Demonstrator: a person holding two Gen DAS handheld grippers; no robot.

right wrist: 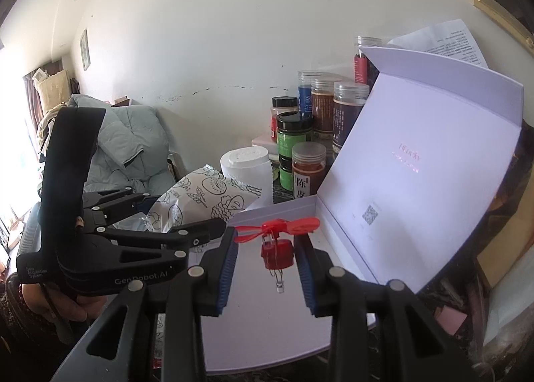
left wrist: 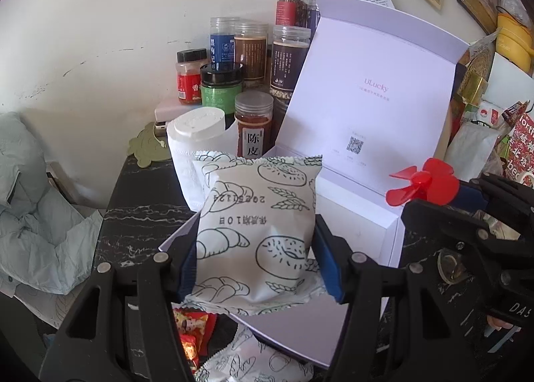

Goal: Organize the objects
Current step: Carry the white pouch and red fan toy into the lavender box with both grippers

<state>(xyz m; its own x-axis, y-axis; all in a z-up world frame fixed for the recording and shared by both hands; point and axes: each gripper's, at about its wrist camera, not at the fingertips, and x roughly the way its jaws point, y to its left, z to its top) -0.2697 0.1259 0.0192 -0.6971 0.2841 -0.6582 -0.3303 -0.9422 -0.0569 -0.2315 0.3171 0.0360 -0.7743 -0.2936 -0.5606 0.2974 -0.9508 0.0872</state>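
Observation:
My left gripper [left wrist: 255, 248] is shut on a white snack packet [left wrist: 257, 232] printed with bread drawings and holds it over the near left corner of an open white gift box [left wrist: 360, 208]. The packet also shows in the right wrist view [right wrist: 203, 198], between the left gripper's fingers [right wrist: 160, 202]. My right gripper [right wrist: 267, 255] is shut on a small red fan [right wrist: 277, 248] with a red propeller, above the box floor [right wrist: 267, 315]. The fan also shows in the left wrist view [left wrist: 422, 186]. The box lid [right wrist: 417, 175] stands open at the back.
Several spice jars [left wrist: 250, 58] and a white tissue roll [left wrist: 197, 148] stand behind the box against the wall. Another bread packet [left wrist: 253, 362] and red wrappers [left wrist: 190, 328] lie on the dark marble table [left wrist: 140, 215]. A grey jacket [left wrist: 30, 202] lies left. Clutter is at the right.

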